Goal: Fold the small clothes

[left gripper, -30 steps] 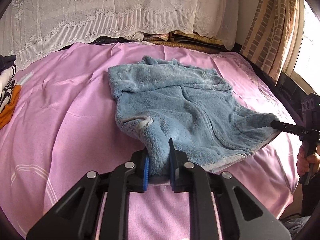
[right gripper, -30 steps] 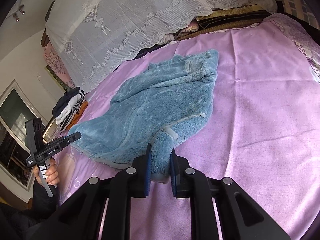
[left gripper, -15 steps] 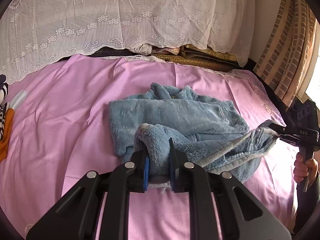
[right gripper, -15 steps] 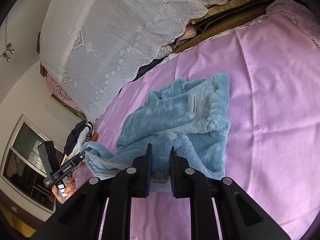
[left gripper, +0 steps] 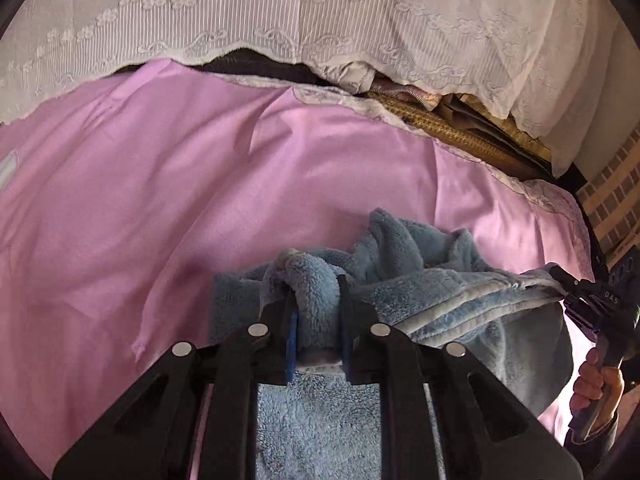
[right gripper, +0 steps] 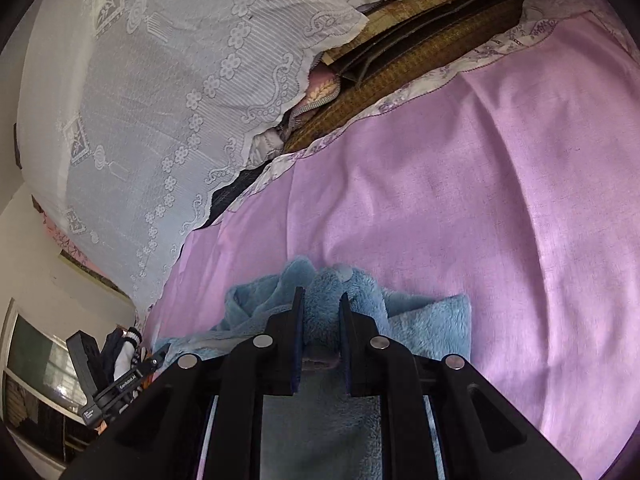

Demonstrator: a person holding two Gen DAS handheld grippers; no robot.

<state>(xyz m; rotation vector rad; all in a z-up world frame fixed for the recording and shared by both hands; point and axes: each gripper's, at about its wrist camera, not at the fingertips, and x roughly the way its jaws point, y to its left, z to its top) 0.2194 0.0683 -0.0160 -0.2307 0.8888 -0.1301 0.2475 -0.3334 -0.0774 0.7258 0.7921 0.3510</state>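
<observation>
1. A wide bed spread with a smooth pink-lilac cotton sheet [left gripper: 168,208] fills most of both views; the same sheet [right gripper: 500,208] runs off to the right in the right wrist view, with a pale floral border along its far edge
2. A white lace cover with flower and scroll patterns [left gripper: 280,12] drapes over the stacked bedding at the head of the bed, its scalloped hem hanging just above the sheet; it appears at the upper left of the right wrist view too [right gripper: 168,100]
3. Beneath that lace, a pile of folded brown and gold woven mats and blankets [right gripper: 400,60] shows at the far edge of the bed
4. The fluffy light-blue fleece garment with grey-white edging [left gripper: 440,292] lies on the near part of the sheet, bunched and partly lifted, its hem stretched in a raised line between the two tools; in the right wrist view it [right gripper: 432,332] sits close below the camera
5. The left gripper [left gripper: 318,320] has its fingers closed on a thick roll of the fleece, which fills the gap between the blue pads
6. The right gripper [right gripper: 320,328] is likewise clamped on a fold of fleece, the fabric bulging up between its fingers
7. A small stack of dark and white folded clothes [right gripper: 124,348] rests at the far left, well apart from the fleece
</observation>
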